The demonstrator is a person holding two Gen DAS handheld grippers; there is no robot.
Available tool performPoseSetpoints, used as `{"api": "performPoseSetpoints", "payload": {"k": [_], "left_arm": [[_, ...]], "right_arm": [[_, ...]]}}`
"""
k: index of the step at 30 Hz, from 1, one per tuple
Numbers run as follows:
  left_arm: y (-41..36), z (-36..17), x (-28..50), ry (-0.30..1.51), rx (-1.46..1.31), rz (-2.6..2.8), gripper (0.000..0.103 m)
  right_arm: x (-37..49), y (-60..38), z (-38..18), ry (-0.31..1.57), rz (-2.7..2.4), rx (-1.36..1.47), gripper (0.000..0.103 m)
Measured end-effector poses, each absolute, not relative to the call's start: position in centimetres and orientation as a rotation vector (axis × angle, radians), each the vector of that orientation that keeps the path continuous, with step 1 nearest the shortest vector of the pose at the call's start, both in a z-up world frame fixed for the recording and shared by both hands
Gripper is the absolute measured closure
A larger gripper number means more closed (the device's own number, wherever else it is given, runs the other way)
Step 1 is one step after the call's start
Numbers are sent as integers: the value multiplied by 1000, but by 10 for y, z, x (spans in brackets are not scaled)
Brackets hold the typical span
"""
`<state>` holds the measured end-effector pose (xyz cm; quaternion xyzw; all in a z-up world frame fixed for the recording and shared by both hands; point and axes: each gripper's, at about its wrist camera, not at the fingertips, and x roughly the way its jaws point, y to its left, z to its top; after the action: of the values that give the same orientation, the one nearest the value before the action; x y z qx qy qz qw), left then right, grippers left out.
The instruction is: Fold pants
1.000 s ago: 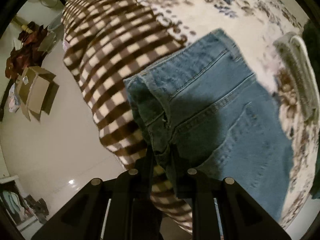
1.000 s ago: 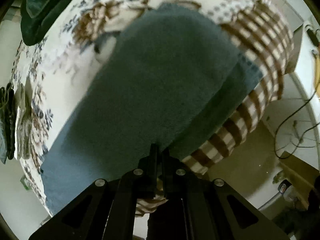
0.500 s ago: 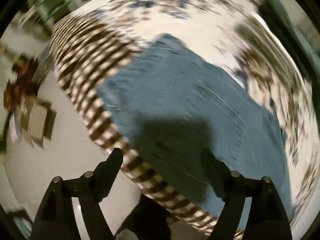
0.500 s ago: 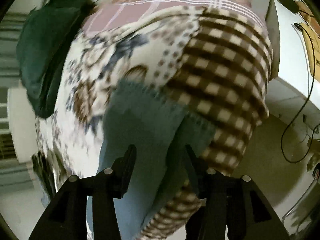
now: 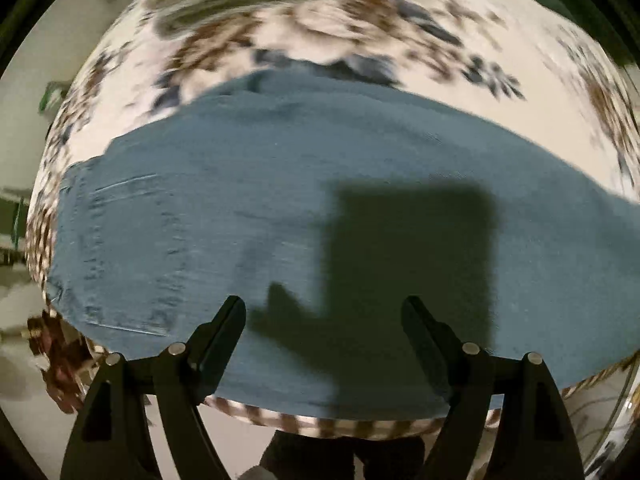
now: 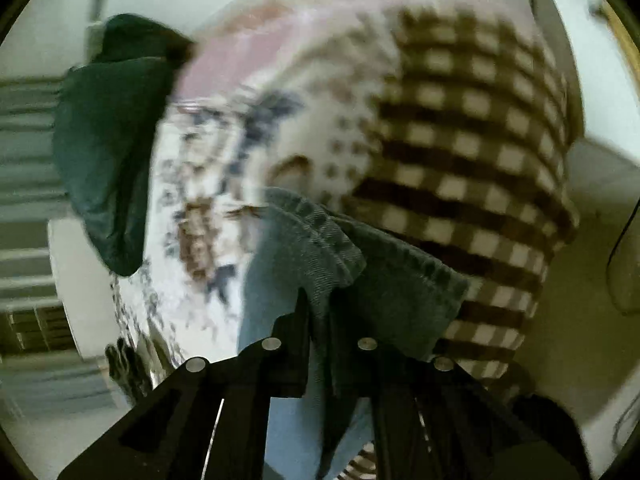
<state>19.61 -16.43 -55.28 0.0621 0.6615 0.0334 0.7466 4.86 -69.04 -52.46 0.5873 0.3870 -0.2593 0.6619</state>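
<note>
Your left gripper [image 5: 323, 312] hangs released above the jeans [image 5: 280, 208] on the patterned bedspread [image 5: 400, 40]; your right gripper [image 6: 320, 304] pinches their bunched hem.

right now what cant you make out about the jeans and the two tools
- Left wrist view: jeans blurred by motion, seams unreadable; the open left tool casts a shadow over the middle.
- Left wrist view: the leg runs out of frame at the right edge.
- Right wrist view: the right tool hides the denim it pinches; the bedspread pattern is smeared.
</note>
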Motion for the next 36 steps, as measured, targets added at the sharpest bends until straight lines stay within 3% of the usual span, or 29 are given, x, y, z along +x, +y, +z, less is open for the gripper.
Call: {"api": "performPoseSetpoints", "payload": {"k": [2, 4, 6, 8, 15, 19, 22, 23, 24, 32, 36], "left_arm": [[-173, -559, 195, 1463, 170, 61, 24], [-174, -571, 193, 1492, 206, 63, 24], [-171, -582, 191, 1527, 212, 68, 24], [-162, -586, 190, 1553, 186, 63, 24], [-150, -580, 197, 1563, 162, 33, 24], [-148, -576, 217, 1534, 153, 31, 24], [-149, -576, 227, 1516, 177, 41, 24], [-150, -577, 231, 1515, 181, 42, 24], [-155, -577, 233, 1514, 184, 43, 24], [-166, -569, 257, 1488, 228, 40, 24], [-168, -575, 270, 1495, 242, 35, 24]], "right_arm": [[43, -679, -506, 868, -594, 1234, 95], [43, -674, -517, 990, -645, 1141, 94], [39, -677, -545, 1137, -669, 1127, 77], [35, -683, -565, 1247, -663, 1152, 72], [81, -707, -523, 1158, -587, 987, 56], [157, -720, -538, 1274, -509, 733, 56], [180, -730, -565, 1385, -471, 696, 56], [186, -730, -573, 1405, -459, 685, 62], [187, -728, -573, 1395, -457, 655, 84], [167, -729, -502, 1081, -463, 626, 89], [177, -725, -505, 1101, -473, 616, 89]]}}
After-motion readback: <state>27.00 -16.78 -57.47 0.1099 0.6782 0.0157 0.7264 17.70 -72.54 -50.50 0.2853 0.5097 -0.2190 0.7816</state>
